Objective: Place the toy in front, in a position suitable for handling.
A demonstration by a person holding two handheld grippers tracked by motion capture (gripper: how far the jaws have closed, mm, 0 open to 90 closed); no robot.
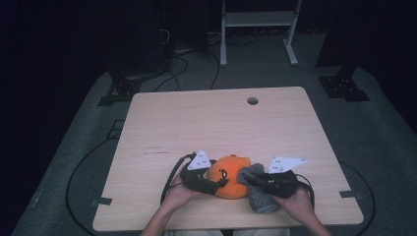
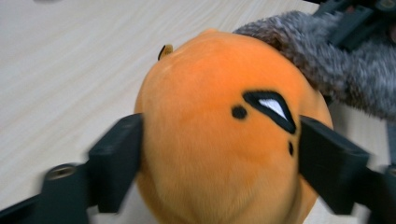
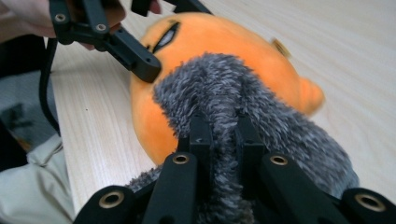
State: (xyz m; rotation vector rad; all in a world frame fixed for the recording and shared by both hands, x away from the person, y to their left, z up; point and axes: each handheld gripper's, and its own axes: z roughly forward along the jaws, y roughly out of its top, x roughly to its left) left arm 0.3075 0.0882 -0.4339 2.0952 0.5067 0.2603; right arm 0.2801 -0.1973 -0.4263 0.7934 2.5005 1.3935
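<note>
Right gripper point(image 3: 219, 126) pinches grey fuzzy cloth point(image 3: 261, 116); left gripper point(image 2: 219, 158) straddles orange plush point(image 2: 215, 140), contact unclear; high view adds table point(image 1: 196, 118).

A lab or recording studio, by the look of it. One pale wooden table point(image 1: 221, 123) with a round cable hole point(image 1: 253, 101) sits on grey carpet point(image 1: 378, 142), the room around it dark. Black cables point(image 1: 177, 69) snake across the floor at the back, black stand feet point(image 1: 342, 86) are planted at the far corners, and a white metal frame point(image 1: 258, 22) stands behind. Tape marks point(image 1: 102, 201) flank the table.
</note>
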